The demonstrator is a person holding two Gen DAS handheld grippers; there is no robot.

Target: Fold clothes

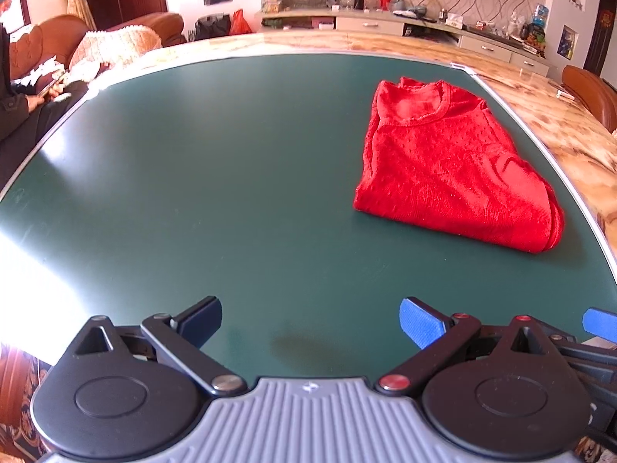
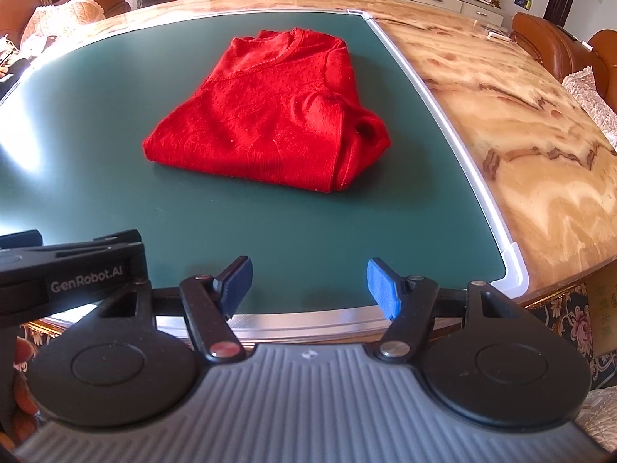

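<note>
The left tool (image 1: 310, 324) hangs released over the near part of the green mat (image 1: 216, 193), its blue pads (image 1: 422, 322) spread wide with only bare mat between them. The right tool (image 2: 308, 283) is likewise released, with nothing between its pads, and sits above the mat's near edge, where the pale metal frame (image 2: 308, 322) runs just under it. Part of the left tool's black body shows at the left edge of the right wrist view.

The red garment (image 2: 270, 115) lies folded on the mat, toward the far right corner, well apart from both tools. Its long axis runs near to far, tilted a little, with the neckline (image 2: 285, 48) pointing to the far side and the folded straight edge facing near. It is a bright red knit top with a dotted, lacy texture and a scalloped collar trim. The right side bunches in thicker, rounded folds; the top surface is mostly flat.

The mat rests on a marbled tan tabletop (image 2: 520, 135).
</note>
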